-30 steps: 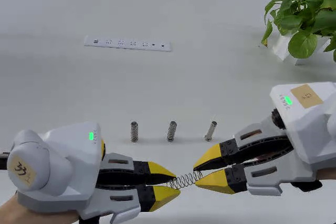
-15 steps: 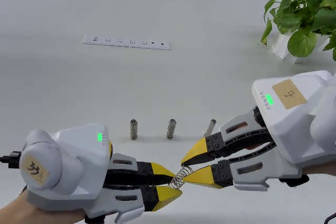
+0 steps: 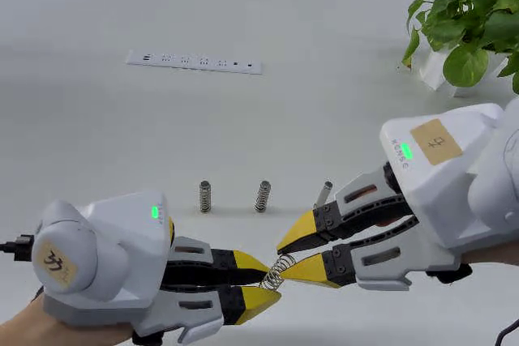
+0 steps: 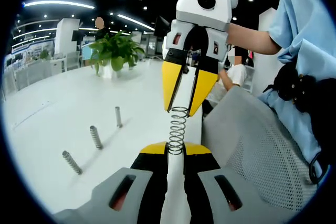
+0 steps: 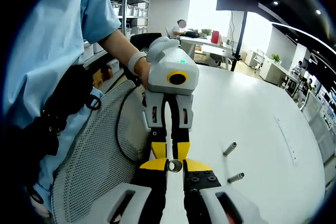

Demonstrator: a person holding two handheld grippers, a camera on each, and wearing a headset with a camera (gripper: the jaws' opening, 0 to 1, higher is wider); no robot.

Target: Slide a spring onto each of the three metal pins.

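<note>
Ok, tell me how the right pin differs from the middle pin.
The right pin is bare and smooth; the middle pin carries a coiled spring. The right pin looks slimmer, the middle pin thicker with its coils. Both stand on the table, tilted alike.

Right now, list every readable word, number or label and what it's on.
"33": handwritten on the tan round sticker on the white left gripper's rounded back.
Handwritten mark, perhaps "4", unsure: tan rectangular sticker on the white right gripper.
Small grey print beside that gripper's green light: too small to read.
Markings on the long white power strip: too small to read.
</note>
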